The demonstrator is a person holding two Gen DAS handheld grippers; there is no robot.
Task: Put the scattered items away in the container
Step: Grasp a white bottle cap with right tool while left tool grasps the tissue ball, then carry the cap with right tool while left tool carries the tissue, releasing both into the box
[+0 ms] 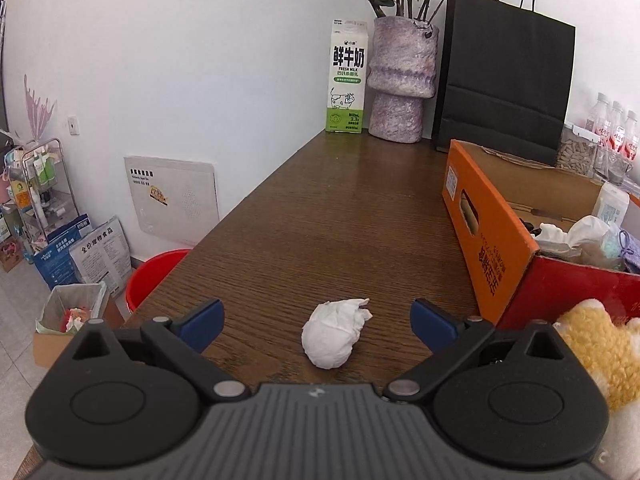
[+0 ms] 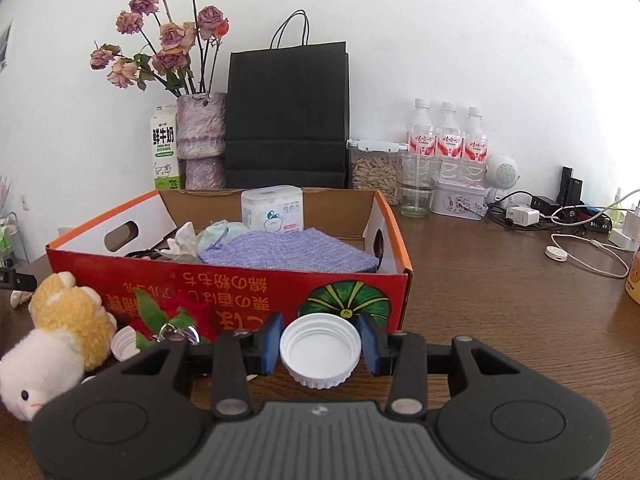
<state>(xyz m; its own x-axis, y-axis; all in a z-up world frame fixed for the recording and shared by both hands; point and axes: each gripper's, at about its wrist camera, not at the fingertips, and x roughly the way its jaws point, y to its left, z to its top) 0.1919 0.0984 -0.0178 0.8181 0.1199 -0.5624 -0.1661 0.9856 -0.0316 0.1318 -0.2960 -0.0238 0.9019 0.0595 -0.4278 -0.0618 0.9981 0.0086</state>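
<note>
- Your right gripper (image 2: 320, 347) has its pads pressed on the sides of a white cap (image 2: 320, 350), open side up, held just short of the box (image 2: 256, 292) and low against its red front wall.
- Your left gripper (image 1: 318, 322) stands wide, pads touching nothing, with a crumpled tissue (image 1: 333, 334) lying on the table (image 1: 320, 208) between the fingers.
- The box sits to the right of the tissue in the left view; it already holds a purple cloth (image 2: 288, 250), a white pack (image 2: 272, 208) and some tissue.
- Still outside: a plush toy (image 2: 60, 332), a small cap (image 2: 124, 342) and a red-and-green trinket (image 2: 172, 316), all just beside the front wall.
- Step in hand, as I judge it: the cap is gripped and ready to go in, while the tissue is lined up for a pick.
- Next for your right hand: lift the cap clear of the wall's top edge, carry it over the cloth, then let go.
- Next for your left hand: sink a little so the pads bracket the tissue's middle, then close gently; it is soft and will squash rather than slip.
</note>
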